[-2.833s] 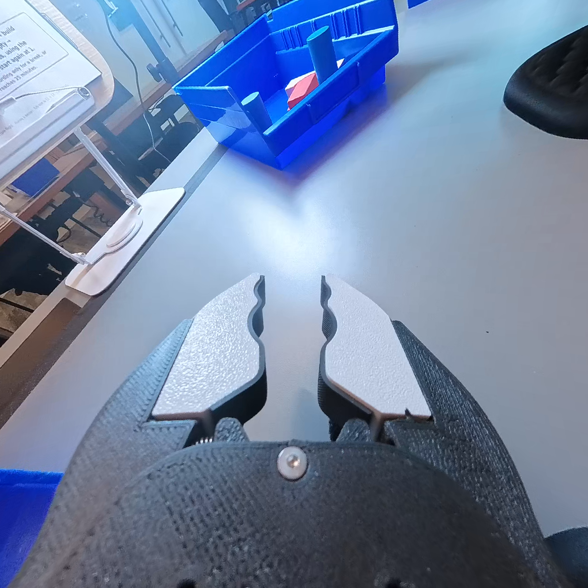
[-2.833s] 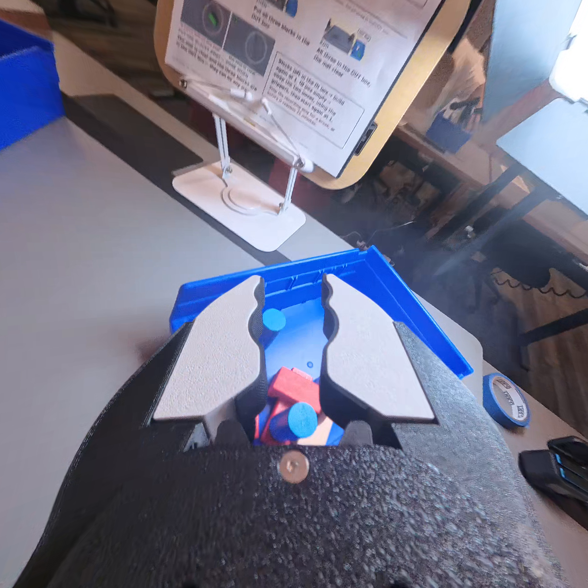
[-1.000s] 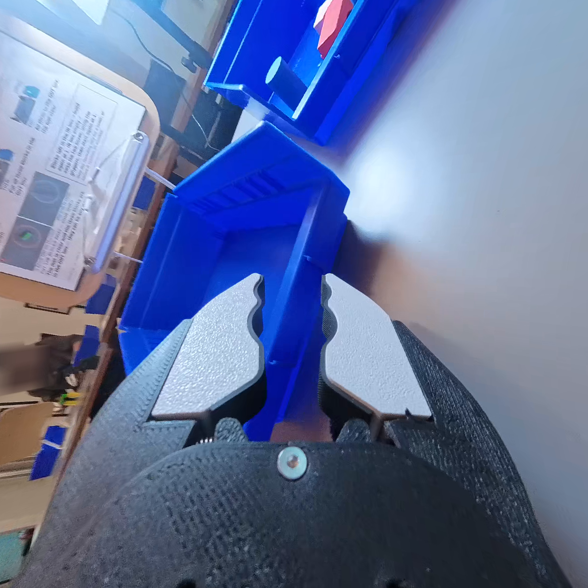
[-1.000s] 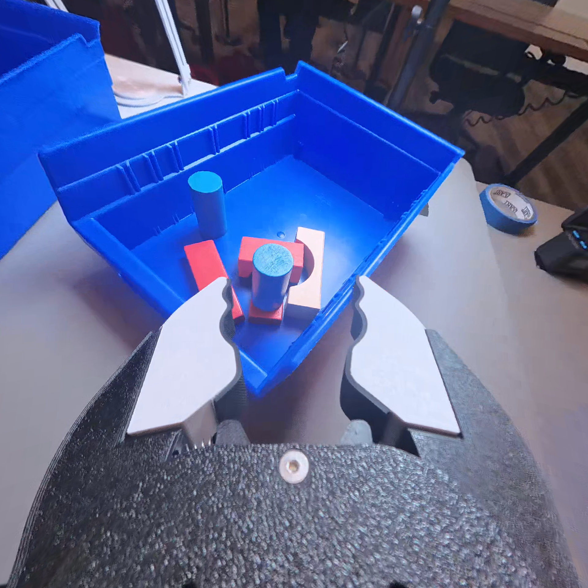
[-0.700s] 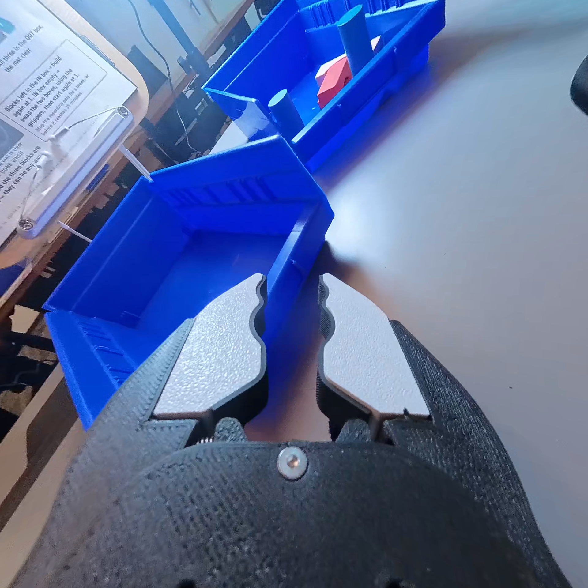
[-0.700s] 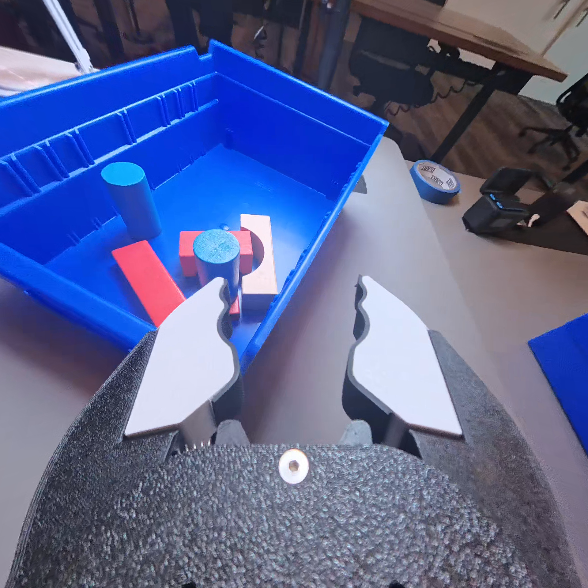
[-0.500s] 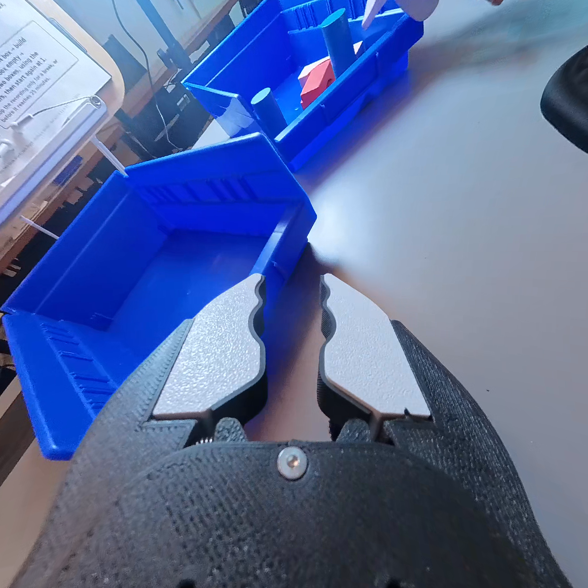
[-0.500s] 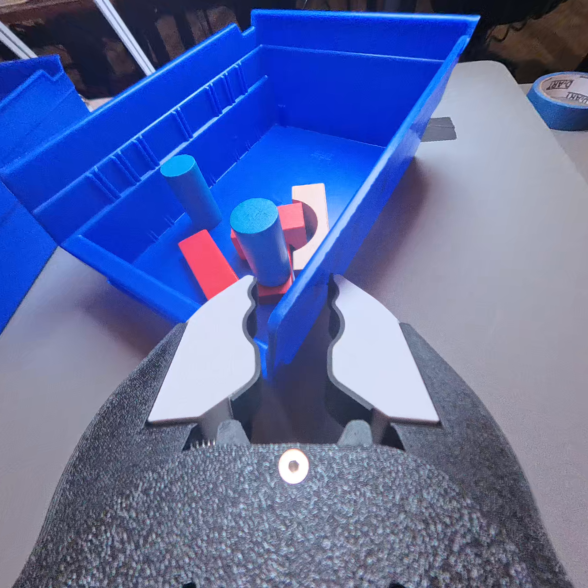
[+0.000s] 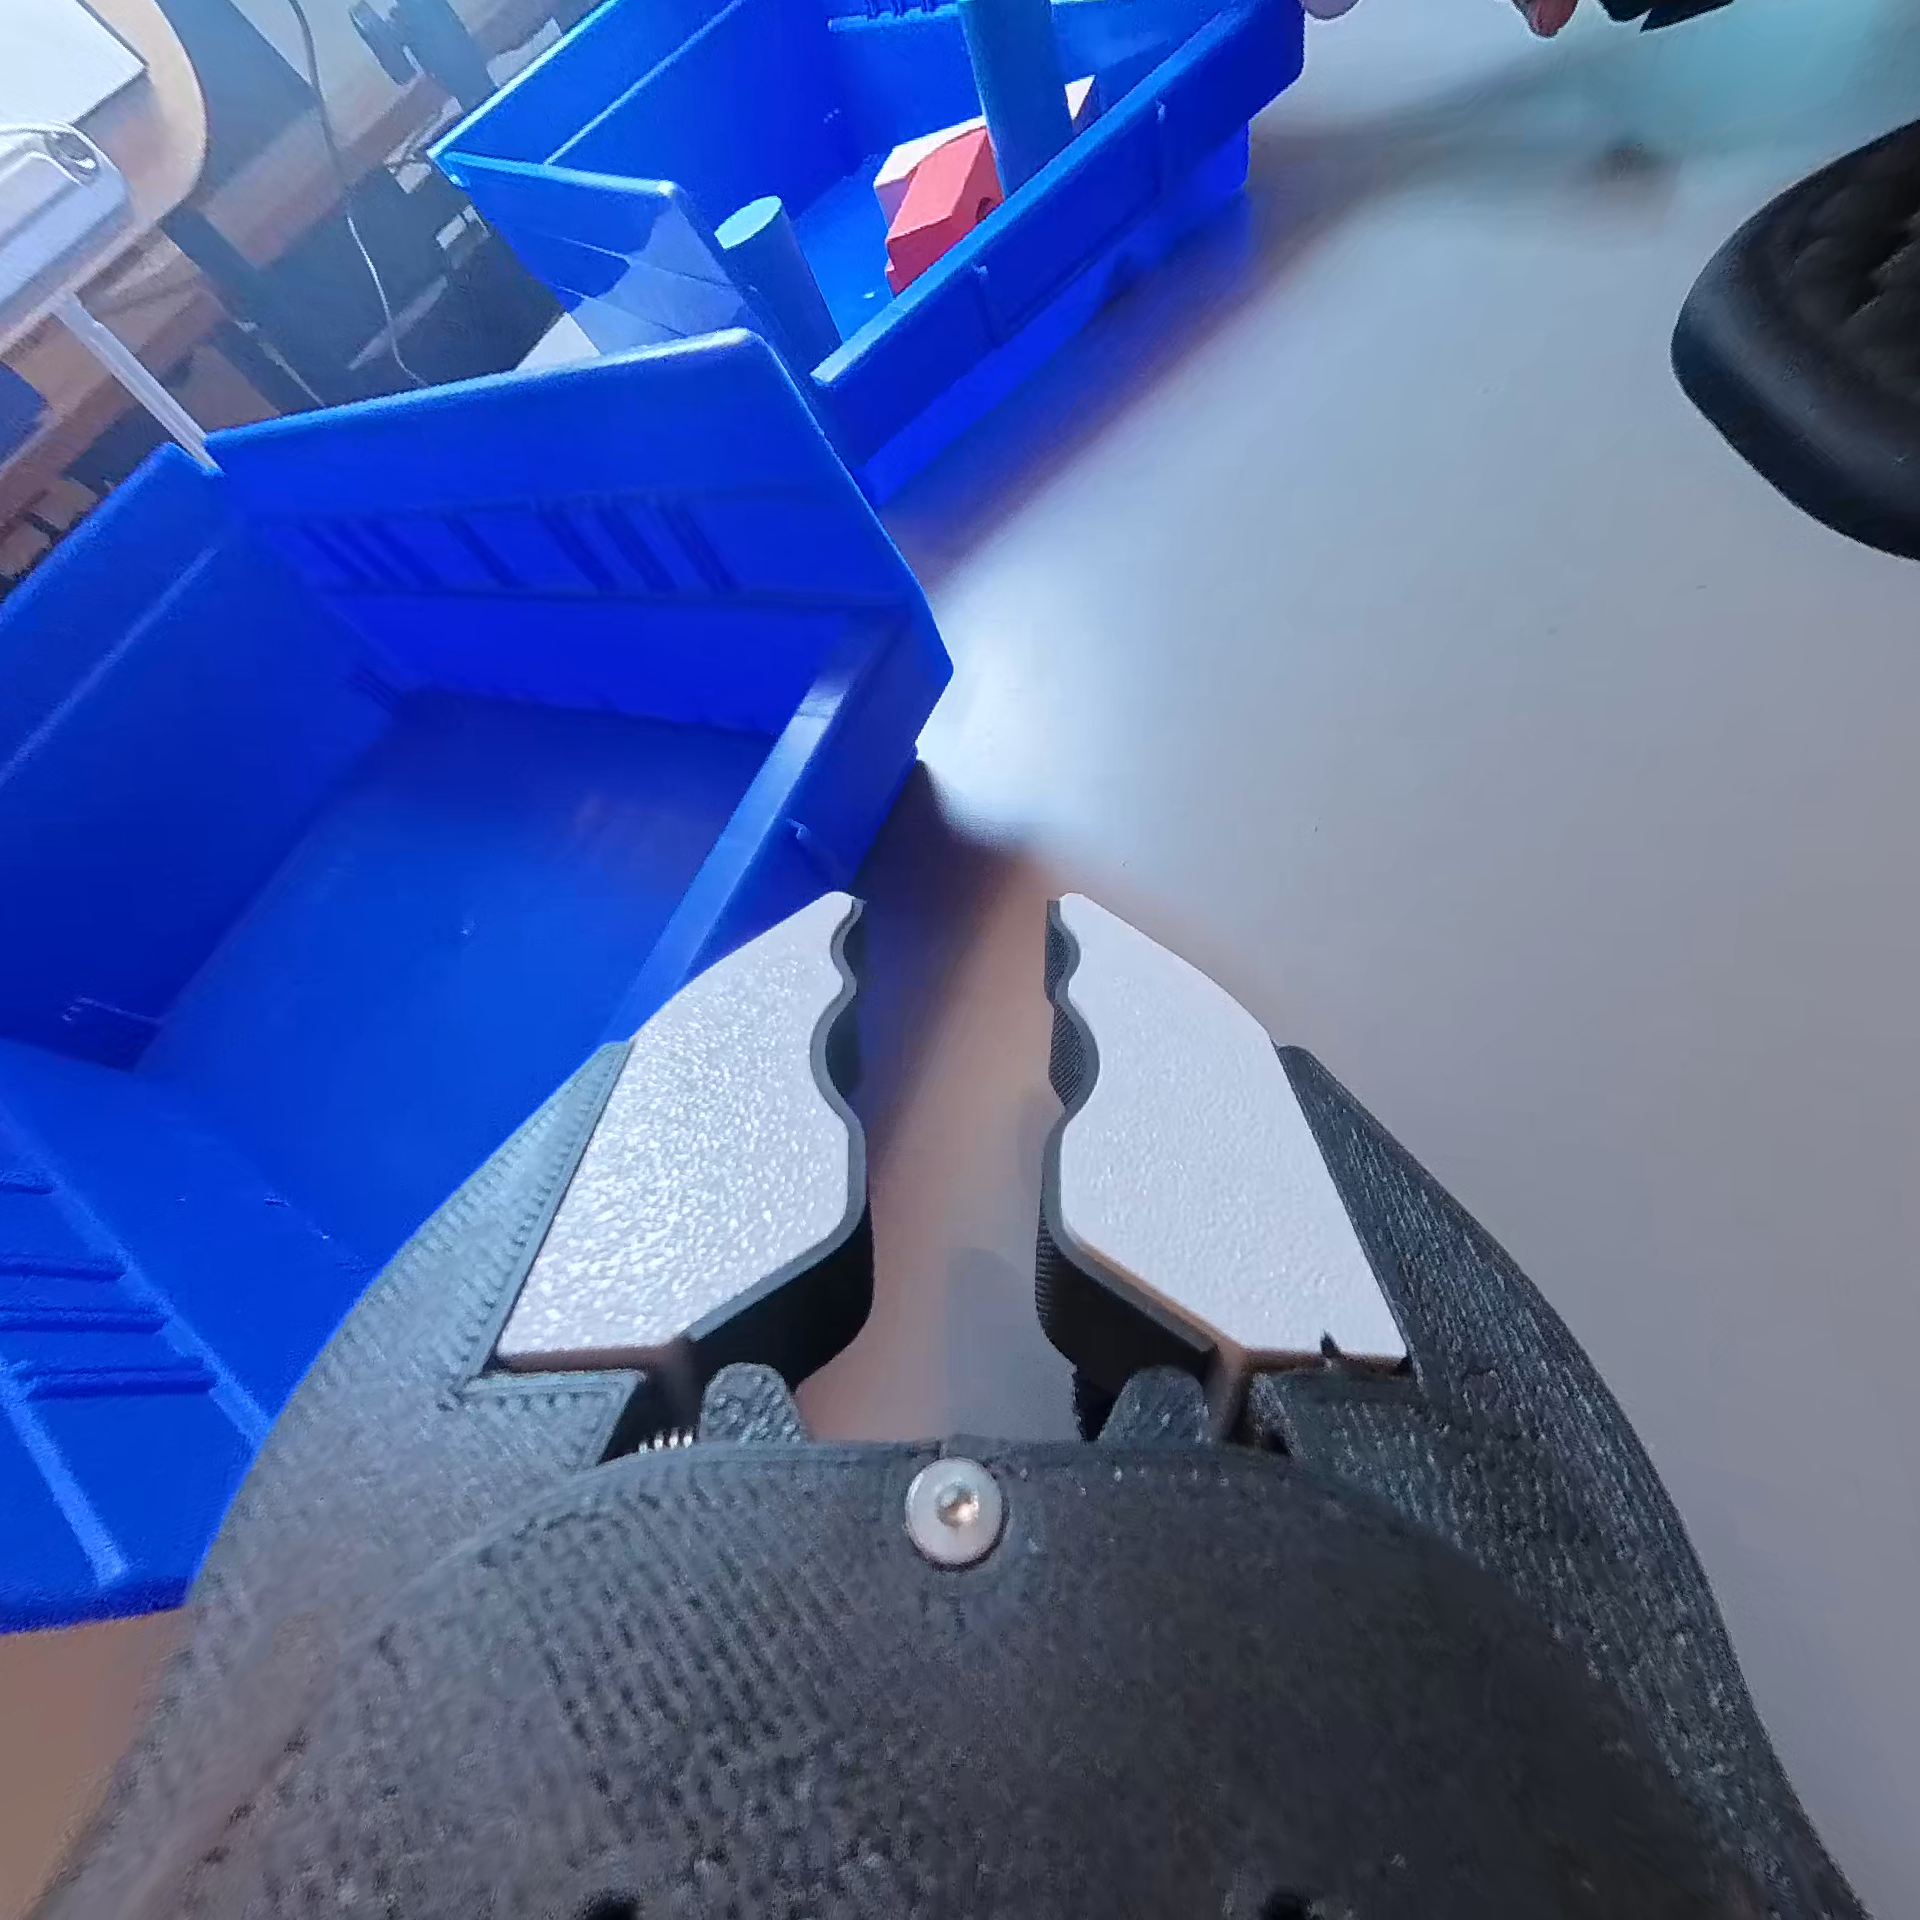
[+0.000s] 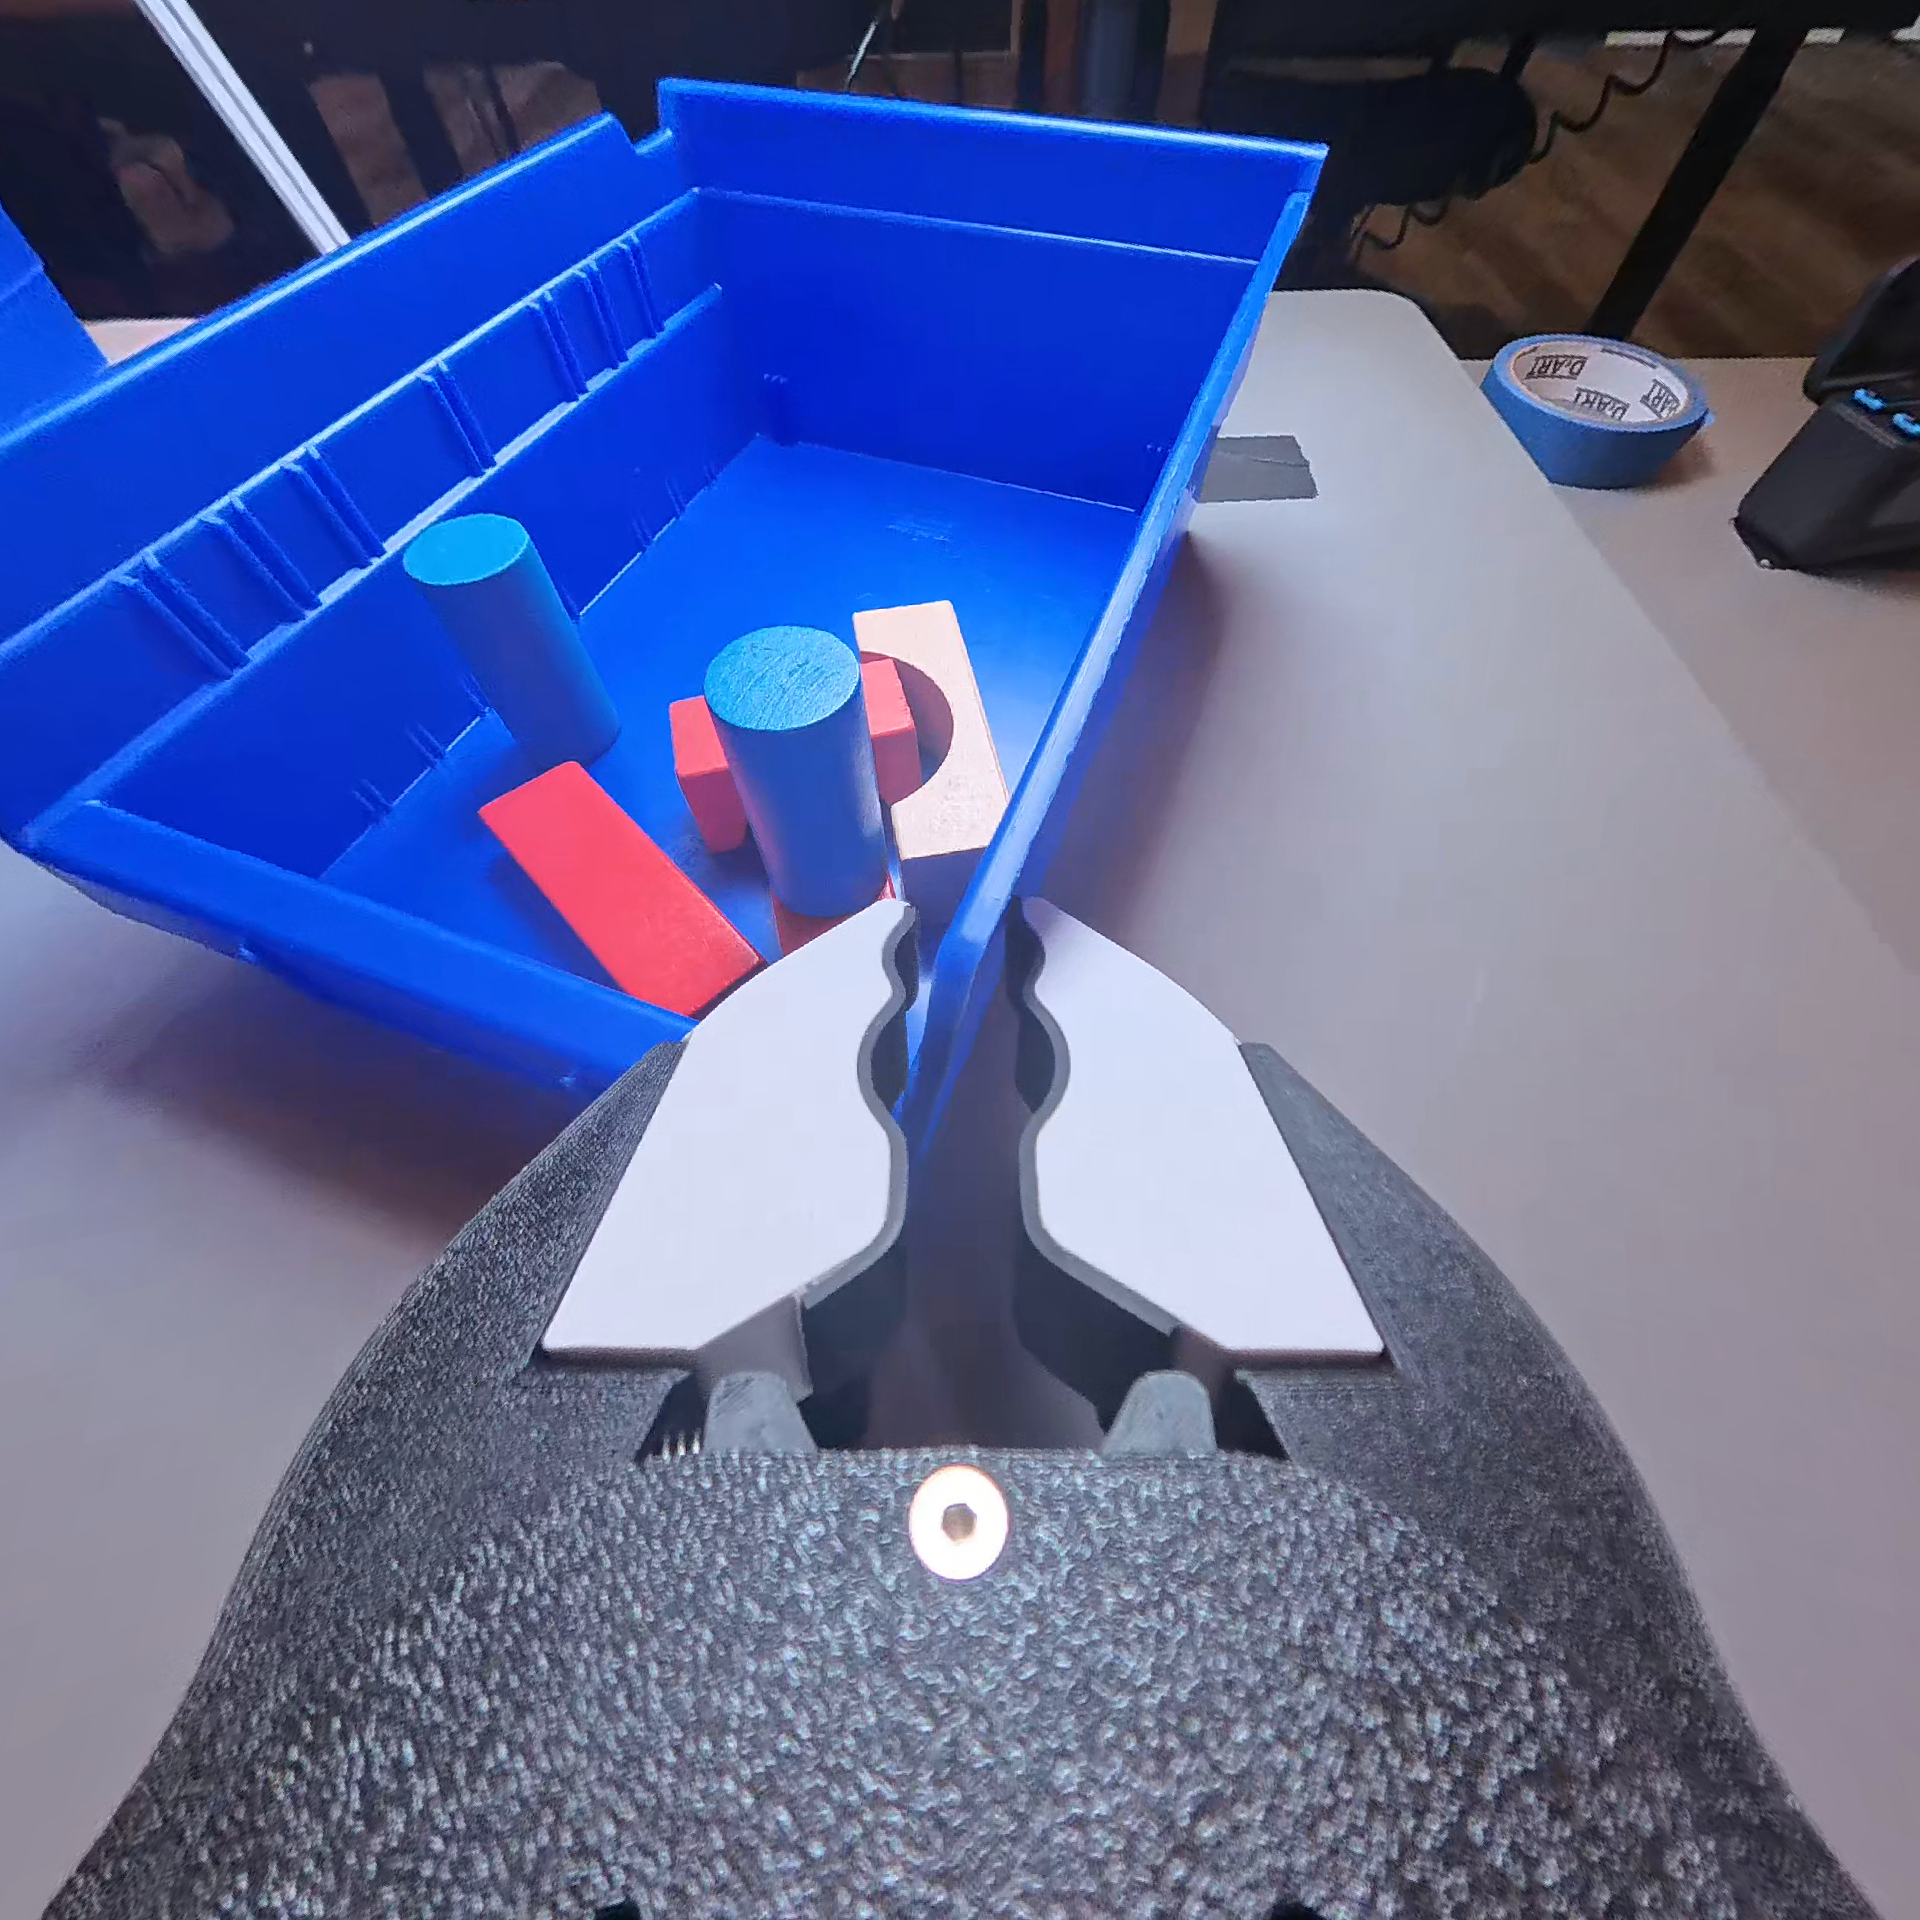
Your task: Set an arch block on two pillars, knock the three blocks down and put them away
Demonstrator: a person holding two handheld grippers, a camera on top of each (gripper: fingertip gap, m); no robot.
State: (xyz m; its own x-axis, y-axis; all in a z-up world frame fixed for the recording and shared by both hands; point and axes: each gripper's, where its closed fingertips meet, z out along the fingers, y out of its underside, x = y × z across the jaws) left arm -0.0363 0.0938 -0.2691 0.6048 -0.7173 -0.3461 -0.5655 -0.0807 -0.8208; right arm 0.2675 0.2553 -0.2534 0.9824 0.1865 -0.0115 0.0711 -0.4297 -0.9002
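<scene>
A blue bin (image 10: 1122, 623) holds a wooden arch block (image 10: 951, 769) lying flat, two blue cylinders (image 10: 800, 779) (image 10: 509, 634) and red blocks (image 10: 613, 883). My right gripper (image 10: 961, 935) straddles the near end of the bin's right wall, one finger inside and one outside, shut on it. My left gripper (image 9: 951, 914) is empty, jaws a little apart, over the table just right of an empty blue bin (image 9: 748, 831). The bin with the blocks (image 9: 1039, 301) shows farther off in the left wrist view, with a cylinder (image 9: 774, 270) and a red block (image 9: 940, 197).
A blue tape roll (image 10: 1595, 410) and a black device (image 10: 1849, 488) lie at the table's far right. A grey tape patch (image 10: 1257, 468) is beside the bin. A black textured body (image 9: 1818, 332) sits at the right edge of the left wrist view. There is about 35 cm between the tips of the two grippers.
My right gripper moved forward onto the bin's right wall and closed on it. My left gripper came off the empty bin's wall and now sits over the table beside it.
</scene>
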